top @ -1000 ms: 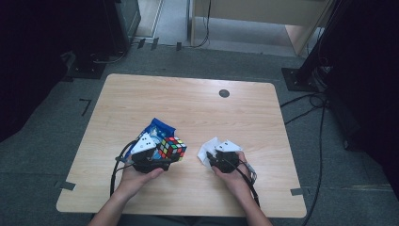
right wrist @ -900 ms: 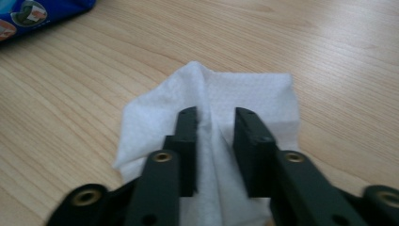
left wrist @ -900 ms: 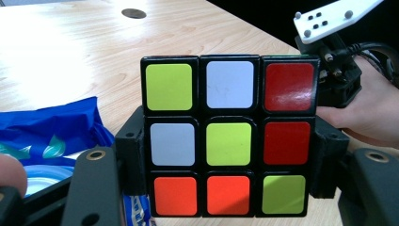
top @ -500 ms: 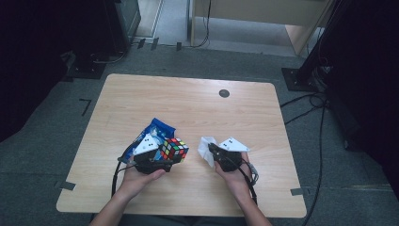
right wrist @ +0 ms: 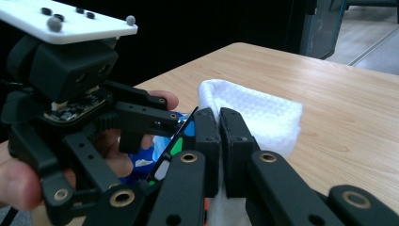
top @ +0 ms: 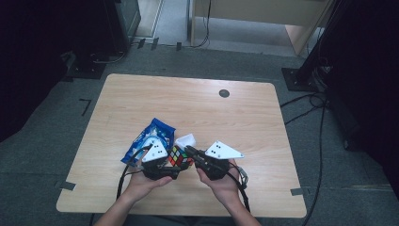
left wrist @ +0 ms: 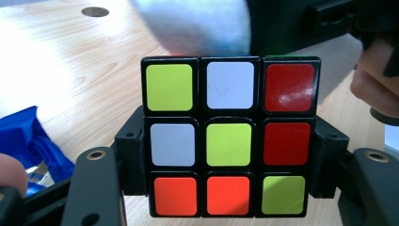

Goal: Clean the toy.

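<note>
A scrambled Rubik's cube is clamped by its sides in my left gripper, just above the wooden table; the face toward the left gripper view shows yellow-green, white, red and orange squares. My right gripper is shut on a folded white cloth and holds it against the cube's far side. The cloth sticks out past the cube in the high view. The right gripper's tip meets the cube from the right. In the right gripper view the left gripper's body is close on the left.
A blue snack bag lies on the table just left of and behind the left gripper, also at the left edge of the left gripper view. A small dark round hole sits near the table's far edge. Cables trail from both grippers toward the near edge.
My right gripper has moved left with the white cloth until it meets the cube. The left gripper and cube have stayed nearly in place.
</note>
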